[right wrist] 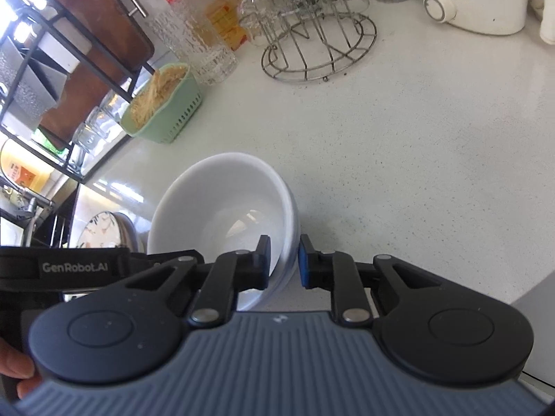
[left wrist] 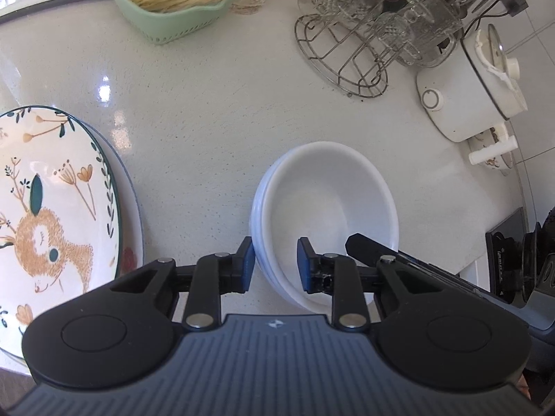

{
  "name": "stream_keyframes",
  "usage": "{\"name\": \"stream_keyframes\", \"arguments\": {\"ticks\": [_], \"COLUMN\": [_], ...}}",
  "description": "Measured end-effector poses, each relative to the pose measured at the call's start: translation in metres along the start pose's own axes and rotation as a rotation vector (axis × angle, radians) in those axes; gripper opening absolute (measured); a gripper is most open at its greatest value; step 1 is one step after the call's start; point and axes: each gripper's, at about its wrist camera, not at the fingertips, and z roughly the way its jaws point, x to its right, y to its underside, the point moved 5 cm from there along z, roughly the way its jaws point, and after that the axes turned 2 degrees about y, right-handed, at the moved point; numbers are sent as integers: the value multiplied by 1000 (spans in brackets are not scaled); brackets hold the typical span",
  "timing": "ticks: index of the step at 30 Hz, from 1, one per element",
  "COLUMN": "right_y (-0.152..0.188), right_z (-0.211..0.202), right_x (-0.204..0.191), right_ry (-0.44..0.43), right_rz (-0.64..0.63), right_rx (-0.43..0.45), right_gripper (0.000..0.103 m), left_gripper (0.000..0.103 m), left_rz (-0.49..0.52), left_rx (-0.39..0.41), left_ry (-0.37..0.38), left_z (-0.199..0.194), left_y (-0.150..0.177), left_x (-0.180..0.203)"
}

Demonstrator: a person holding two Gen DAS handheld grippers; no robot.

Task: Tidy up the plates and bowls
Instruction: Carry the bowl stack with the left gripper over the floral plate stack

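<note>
White glazed bowls, nested into a short stack (left wrist: 326, 222), sit on the pale speckled stone counter (left wrist: 208, 111), and we take that stack as our landmark for everything else.

Our left gripper (left wrist: 274, 263) straddles the stack's near-left rim: one blue pad lies against the outer wall, the other sits inside the top bowl, so the jaws look clamped on the rim.

Our right gripper (right wrist: 282, 260) has done the same on the opposite, near-right rim, one finger inside the bowl and one outside, closed on the wall. In the left wrist view its black finger shows inside the bowl just right of our own.

So the stack lies directly ahead of and between both tools, pinched from two sides. Neither hand is nearer.

Left of the stack, well apart, rests the round deer-patterned ceramic plate (left wrist: 52, 201) on top of another plate. Beyond the stack stand a wire glass rack (left wrist: 341, 55) and a green plastic basket (left wrist: 166, 10).

We judge the next move is a level, two-handed lift.
</note>
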Motion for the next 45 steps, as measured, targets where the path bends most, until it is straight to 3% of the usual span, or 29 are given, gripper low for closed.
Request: {"name": "stream_keyframes", "arguments": {"ticks": [12,21,30,45], "right_y": [4,20,27,35], "right_z": [-36,-62,-75,-62], "right_x": [-15,-39,-65,-145], "right_ry": [-47,-74,-127,-200], "right_rz": [27,27,4,-128], "right_rx": [37,77,78,45], "right_gripper": [20,20,20,20], "left_gripper": [30,30,31,31], "left_rz": [-6,20,-15,-158], "left_rx": [50,45,126,217], "left_ry": [16,17,25,26], "left_z": [-49,-81,-125,-176], "left_y": [7,22,22,23], "left_x": [5,-4,-22,-105]}}
